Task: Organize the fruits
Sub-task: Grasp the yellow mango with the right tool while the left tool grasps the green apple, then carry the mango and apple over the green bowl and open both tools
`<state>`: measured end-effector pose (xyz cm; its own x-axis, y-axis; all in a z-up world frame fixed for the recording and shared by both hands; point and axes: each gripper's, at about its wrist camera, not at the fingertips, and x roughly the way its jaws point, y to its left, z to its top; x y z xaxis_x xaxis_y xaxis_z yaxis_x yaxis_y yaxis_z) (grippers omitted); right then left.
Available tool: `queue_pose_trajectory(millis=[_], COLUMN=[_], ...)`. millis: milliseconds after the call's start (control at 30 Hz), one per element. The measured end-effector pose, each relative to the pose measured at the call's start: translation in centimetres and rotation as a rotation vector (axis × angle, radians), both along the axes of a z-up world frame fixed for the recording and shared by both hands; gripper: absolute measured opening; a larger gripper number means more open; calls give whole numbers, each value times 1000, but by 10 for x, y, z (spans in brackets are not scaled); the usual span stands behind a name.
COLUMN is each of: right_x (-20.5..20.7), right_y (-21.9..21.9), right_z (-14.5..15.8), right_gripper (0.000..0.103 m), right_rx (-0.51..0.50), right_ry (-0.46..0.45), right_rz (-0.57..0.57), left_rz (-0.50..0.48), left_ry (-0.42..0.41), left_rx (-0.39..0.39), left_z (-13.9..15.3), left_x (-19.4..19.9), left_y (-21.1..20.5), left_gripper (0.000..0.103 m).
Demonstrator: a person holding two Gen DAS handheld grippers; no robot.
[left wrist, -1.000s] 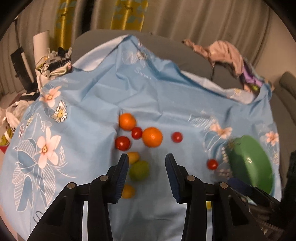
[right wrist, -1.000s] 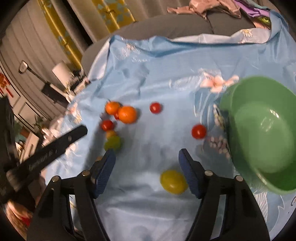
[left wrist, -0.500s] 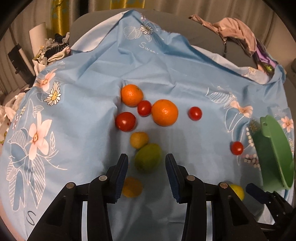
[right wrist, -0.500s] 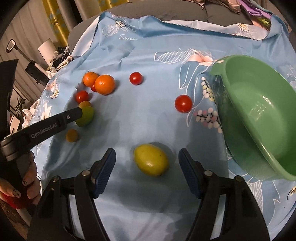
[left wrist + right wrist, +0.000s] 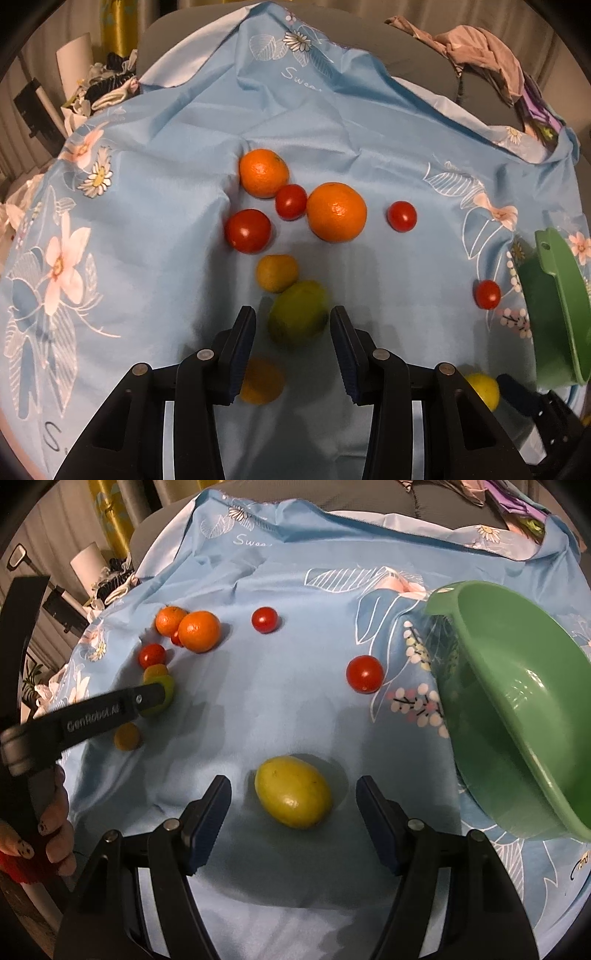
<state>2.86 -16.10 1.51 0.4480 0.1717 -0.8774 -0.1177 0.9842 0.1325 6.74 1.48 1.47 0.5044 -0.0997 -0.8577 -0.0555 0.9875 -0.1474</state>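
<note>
Fruit lies scattered on a blue floral cloth point(image 5: 147, 192). My left gripper point(image 5: 292, 326) is open, its jaws on either side of a green fruit point(image 5: 298, 312). A small yellow-orange fruit point(image 5: 277, 273) lies just beyond it, another point(image 5: 262, 382) under the left jaw. Two oranges point(image 5: 336, 211) point(image 5: 263, 172) and several red tomatoes point(image 5: 247, 230) lie farther off. My right gripper point(image 5: 293, 795) is open around a yellow lemon point(image 5: 293, 792). A green bowl point(image 5: 517, 709) stands to its right, empty as far as I see.
A red tomato point(image 5: 364, 674) lies between lemon and bowl, another point(image 5: 264, 619) farther back. The left gripper's arm point(image 5: 92, 716) and a hand cross the right wrist view at left. Clothes point(image 5: 480, 48) are piled behind the cloth; clutter point(image 5: 99, 85) sits at far left.
Both grippers have moved forward and down toward the cloth. The green fruit now sits between the left jaws and the lemon between the right jaws. Both stay open.
</note>
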Motion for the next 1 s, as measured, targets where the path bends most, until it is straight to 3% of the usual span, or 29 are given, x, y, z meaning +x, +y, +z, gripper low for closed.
queue_pose_trajectory(millis=[267, 333, 367, 533, 667, 1000], right_x=[3, 4, 4, 5, 4, -4], right_y=[6, 6, 6, 7, 6, -4], right_z=[-7, -6, -6, -6, -2, 41], right_gripper=[64, 45, 42, 42, 42, 42], right_rx=[-45, -66, -67, -73, -31, 111], right_ry=[5, -8, -11, -27, -34, -150], right_rz=[18, 14, 14, 21, 28, 13], left_rz=[40, 40, 46, 49, 45, 4], left_ry=[34, 27, 19, 4, -13, -178], left_rx=[-48, -51, -49, -36, -70, -85], left_z=[-11, -12, -12, -12, -5, 43], left_x=[7, 8, 8, 6, 2, -30], left_y=[6, 6, 6, 3, 4, -4], left_gripper=[42, 37, 36, 36, 35, 35])
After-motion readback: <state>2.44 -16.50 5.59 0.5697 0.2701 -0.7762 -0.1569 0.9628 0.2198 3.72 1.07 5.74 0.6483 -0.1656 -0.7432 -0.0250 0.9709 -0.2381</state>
